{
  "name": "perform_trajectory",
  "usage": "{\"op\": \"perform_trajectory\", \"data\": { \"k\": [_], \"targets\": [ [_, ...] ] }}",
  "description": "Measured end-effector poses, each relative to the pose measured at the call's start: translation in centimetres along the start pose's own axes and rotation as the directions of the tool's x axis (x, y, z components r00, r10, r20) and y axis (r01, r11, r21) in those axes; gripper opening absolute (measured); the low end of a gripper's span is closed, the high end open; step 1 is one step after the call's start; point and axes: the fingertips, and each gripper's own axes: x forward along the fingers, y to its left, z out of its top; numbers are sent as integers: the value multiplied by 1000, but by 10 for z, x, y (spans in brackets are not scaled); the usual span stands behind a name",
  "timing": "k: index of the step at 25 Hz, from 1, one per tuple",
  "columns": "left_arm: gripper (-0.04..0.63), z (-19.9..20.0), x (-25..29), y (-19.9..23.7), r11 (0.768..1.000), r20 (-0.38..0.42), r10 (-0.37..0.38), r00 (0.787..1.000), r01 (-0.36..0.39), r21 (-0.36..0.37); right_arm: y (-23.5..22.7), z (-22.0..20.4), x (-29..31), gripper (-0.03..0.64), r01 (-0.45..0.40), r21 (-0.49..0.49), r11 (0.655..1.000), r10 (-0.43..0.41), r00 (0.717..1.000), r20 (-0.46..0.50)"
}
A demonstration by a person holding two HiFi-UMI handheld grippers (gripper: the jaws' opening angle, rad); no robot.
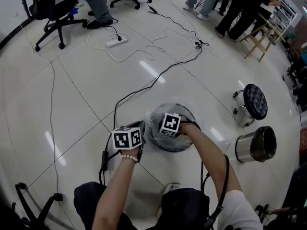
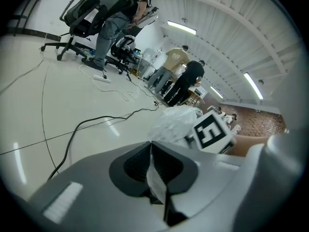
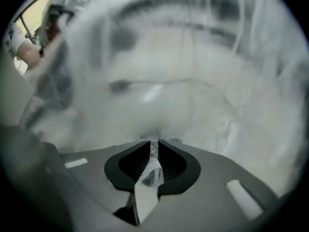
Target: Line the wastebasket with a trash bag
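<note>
White tile floor (image 1: 72, 104). Wastebasket (image 1: 173, 146) standing just ahead of person, trash bag (image 1: 178, 110) draping over it. Left gripper (image 2: 150, 144) jaws pinching bag film at left rim. Right gripper (image 3: 153, 142) jaws pinching film too, pointing down inside.

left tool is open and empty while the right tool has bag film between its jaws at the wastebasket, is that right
Not quite. The left tool is not open and empty: the left gripper view shows its jaws shut on a thin strip of the trash bag. The rest holds: the right tool has film of that bag between its jaws at the wastebasket.
</note>
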Motion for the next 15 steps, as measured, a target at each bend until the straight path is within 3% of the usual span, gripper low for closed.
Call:
{"op": "perform_trajectory", "data": {
  "k": [4, 6, 7, 9, 11, 13, 15],
  "targets": [
    [12, -2, 5, 0, 1000, -18, 17, 1000, -17, -22, 39, 4, -70, 64, -22, -121, 992, 20, 1000, -18],
    [12, -6, 10, -1, 1000, -35, 19, 999, -20, -22, 48, 5, -106, 63, 37, -165, 986, -33, 999, 28],
    [12, -7, 11, -1, 1000, -39, 20, 999, -21, -19, 41, 10, -128, 63, 104, -149, 983, -90, 991, 94],
    [12, -7, 12, -1, 1000, -42, 24, 999, -24, -9, 7, 23, -173, 58, 276, -26, 961, -261, 931, 254],
    [12, -7, 12, 1, 999, -44, 36, 998, -36, 2, -41, 23, -196, 17, 415, 111, 903, -428, 855, 292],
    [12, -10, 12, 6, 999, -45, 53, 998, -53, -1, -82, 10, -188, 8, 467, 178, 866, -498, 834, 236],
    [12, -14, 13, 11, 998, -47, 67, 997, -67, -8, -109, -3, -171, 9, 449, 239, 861, -495, 848, 189]
  ]
}}
